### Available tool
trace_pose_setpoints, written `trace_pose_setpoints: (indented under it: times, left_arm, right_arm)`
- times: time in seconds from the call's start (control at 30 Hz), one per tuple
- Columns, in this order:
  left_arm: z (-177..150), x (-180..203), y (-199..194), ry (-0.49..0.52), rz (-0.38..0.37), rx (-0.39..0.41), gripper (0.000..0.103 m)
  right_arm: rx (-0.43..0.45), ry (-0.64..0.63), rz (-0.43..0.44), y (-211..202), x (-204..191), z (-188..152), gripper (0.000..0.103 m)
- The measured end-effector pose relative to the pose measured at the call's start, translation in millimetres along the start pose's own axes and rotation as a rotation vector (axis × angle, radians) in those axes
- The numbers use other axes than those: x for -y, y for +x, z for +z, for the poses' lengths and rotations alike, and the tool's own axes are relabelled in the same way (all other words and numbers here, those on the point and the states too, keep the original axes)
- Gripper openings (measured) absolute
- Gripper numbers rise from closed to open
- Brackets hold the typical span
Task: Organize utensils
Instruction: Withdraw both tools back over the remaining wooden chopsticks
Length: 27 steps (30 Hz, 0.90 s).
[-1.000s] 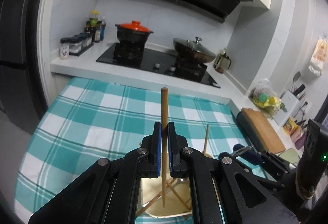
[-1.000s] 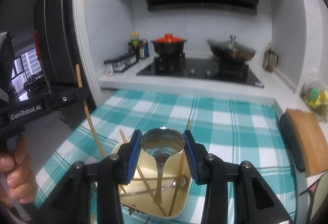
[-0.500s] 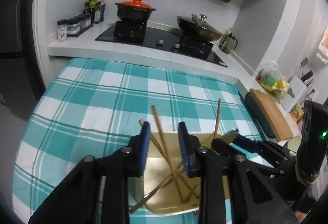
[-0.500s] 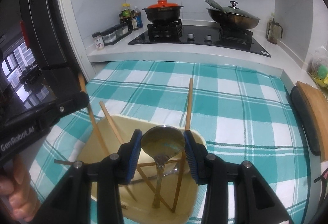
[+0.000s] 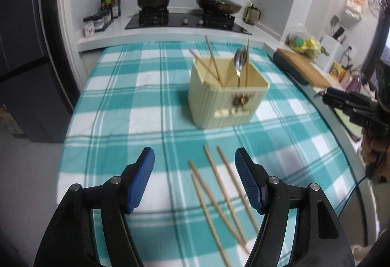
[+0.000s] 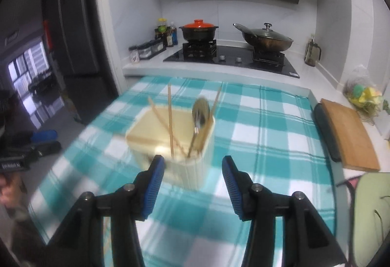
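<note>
I am working through the gathering step: the cream holder (image 5: 228, 93) is standing on the checked table (image 5: 126, 101) with three chopsticks (image 5: 211, 59) and a metal spoon (image 5: 240, 60) already leaning inside it, while four loose chopsticks (image 5: 219, 184) are lying flat on the cloth nearer to me.

My left gripper (image 5: 194, 178) is hanging over those loose sticks, its jaws opening and gripping nothing; the sticks are showing between the blue pads but lying on the cloth below them. My right gripper (image 6: 192, 184) is sitting just in front of the holder, jaws also opening and empty.

As I judge it, the next move is a pick from the loose sticks. That is calling for lowering the left jaws over a single stick, lining the pads across its length, and pinching only that one, since the sticks are crowding and partly crossing one another.
</note>
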<state>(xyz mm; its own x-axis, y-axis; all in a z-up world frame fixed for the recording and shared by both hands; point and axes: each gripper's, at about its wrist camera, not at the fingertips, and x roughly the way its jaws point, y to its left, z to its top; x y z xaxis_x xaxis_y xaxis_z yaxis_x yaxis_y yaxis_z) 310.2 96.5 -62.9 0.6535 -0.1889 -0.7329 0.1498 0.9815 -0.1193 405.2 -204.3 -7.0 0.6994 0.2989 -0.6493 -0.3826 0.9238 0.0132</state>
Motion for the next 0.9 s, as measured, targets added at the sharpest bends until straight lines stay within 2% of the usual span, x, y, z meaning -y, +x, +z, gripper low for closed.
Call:
trace_pose_setpoints:
  times: [0.1, 0.23, 0.37, 0.47, 0.63, 0.9]
  left_arm:
    - [-62.5, -2.1, -4.3, -0.033, 0.048, -0.050, 0.071]
    - [-128.0, -1.7, 5.1, -0.201, 0.028, -0.085, 0.071]
    - [-160.4, 7.4, 15.7, -0.289, 0.057, -0.089, 0.071]
    - [-165.9, 18.2, 21.7, -0.264, 0.060, -0.114, 0.071]
    - [-161.7, 28.7, 19.9, -0.207, 0.107, -0.084, 0.074]
    - [-166.9, 24.1, 22.6, -0.193, 0.157, -0.092, 0.075]
  right_arm:
    - [-0.032, -0.054, -0.034, -25.9, -5.7, -58.8, 0.050]
    - [-0.094, -0.044, -0.065, -37.0, -18.6, -142.1, 0.050]
    - [-0.128, 0.051, -0.058, -32.4, -38.3, -201.5, 0.050]
    - [-0.100, 0.088, -0.059, -30.6, -55.8, -217.9, 0.050]
    - [-0.060, 0.097, -0.036, -32.1, -73.5, -224.0, 0.050]
    - [-0.090, 0.117, -0.004, -22.4, -81.7, -234.3, 0.050]
